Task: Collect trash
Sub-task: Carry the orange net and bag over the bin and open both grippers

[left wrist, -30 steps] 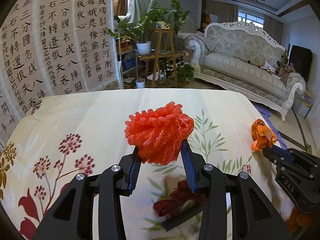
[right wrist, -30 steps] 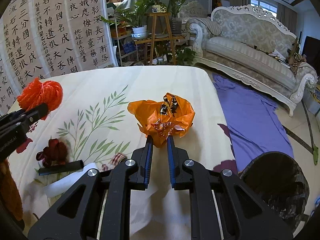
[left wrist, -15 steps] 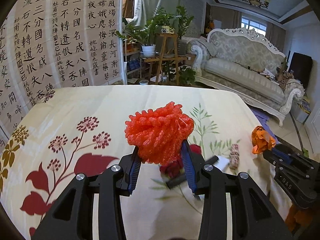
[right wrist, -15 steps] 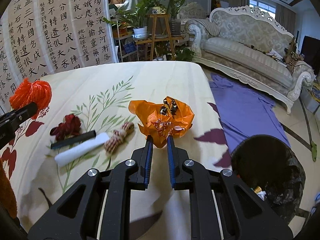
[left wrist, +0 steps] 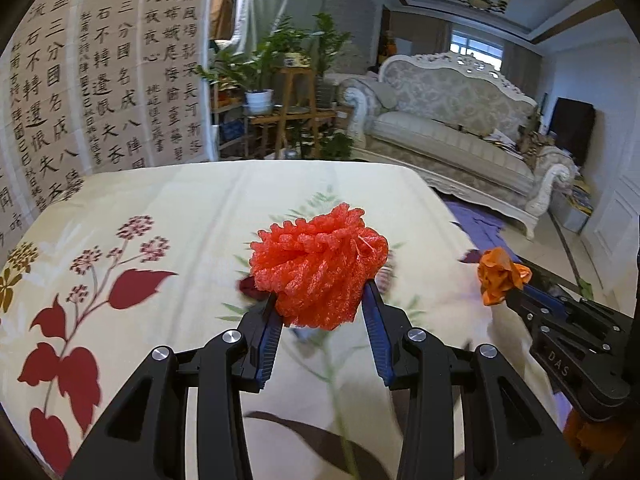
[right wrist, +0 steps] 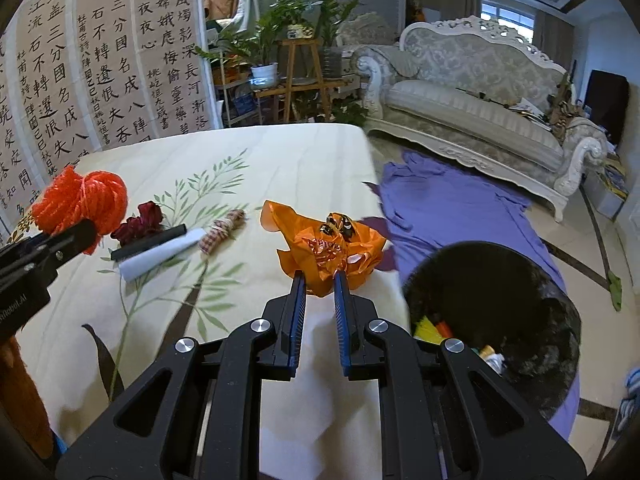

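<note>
Crinkled orange plastic bag (right wrist: 326,250) pinched in right tongs (right wrist: 320,276).

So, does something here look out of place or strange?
Yes. A purple cloth lies crumpled on the floor beside the sofa, under the black bin. On the table, a dried red flower, a white roll and a checked scrap lie loose.

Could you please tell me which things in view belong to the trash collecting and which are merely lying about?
Part of the job:
- red foam net ball, in the left gripper
- crumpled orange plastic bag, in the right gripper
- black-lined trash bin

Just lying about:
- purple cloth on the floor
- ornate white sofa
- potted plants
</note>
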`<control>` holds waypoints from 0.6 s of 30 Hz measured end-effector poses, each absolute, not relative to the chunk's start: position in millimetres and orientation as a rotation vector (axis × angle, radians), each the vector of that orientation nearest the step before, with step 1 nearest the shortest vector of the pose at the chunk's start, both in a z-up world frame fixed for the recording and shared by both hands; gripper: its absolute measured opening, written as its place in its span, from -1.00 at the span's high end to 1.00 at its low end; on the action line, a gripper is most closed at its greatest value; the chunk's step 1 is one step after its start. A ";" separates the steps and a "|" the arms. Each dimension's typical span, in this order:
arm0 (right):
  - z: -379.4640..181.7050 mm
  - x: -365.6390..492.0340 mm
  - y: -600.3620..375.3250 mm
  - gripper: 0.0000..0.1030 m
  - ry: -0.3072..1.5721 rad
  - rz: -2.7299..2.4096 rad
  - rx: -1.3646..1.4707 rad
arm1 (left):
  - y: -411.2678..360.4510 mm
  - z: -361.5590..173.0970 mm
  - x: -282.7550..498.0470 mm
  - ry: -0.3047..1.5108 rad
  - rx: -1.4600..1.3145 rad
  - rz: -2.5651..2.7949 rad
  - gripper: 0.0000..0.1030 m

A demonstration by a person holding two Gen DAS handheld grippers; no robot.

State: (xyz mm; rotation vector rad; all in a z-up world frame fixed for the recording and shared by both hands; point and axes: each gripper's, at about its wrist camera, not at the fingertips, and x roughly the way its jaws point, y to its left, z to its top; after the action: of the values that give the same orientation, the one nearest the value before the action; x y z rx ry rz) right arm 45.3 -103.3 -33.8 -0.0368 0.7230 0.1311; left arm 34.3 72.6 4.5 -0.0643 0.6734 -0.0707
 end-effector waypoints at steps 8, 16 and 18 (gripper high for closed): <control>-29.4 23.4 -146.6 0.82 0.703 0.042 -0.009 | 19.2 0.3 31.5 0.673 -0.030 -0.179 0.23; -39.3 26.9 -195.0 0.89 0.711 -0.061 0.033 | -41.7 -16.9 46.2 0.715 0.007 -0.275 0.23; -40.4 25.9 -207.8 0.89 0.708 -0.084 0.053 | -54.0 -18.7 48.2 0.719 0.021 -0.291 0.23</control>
State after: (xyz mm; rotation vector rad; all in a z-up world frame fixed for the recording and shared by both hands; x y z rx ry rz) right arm 25.9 -207.8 -40.4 0.0534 0.7078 -0.0842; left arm 48.2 -54.0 -18.7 0.0210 0.7193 -0.2913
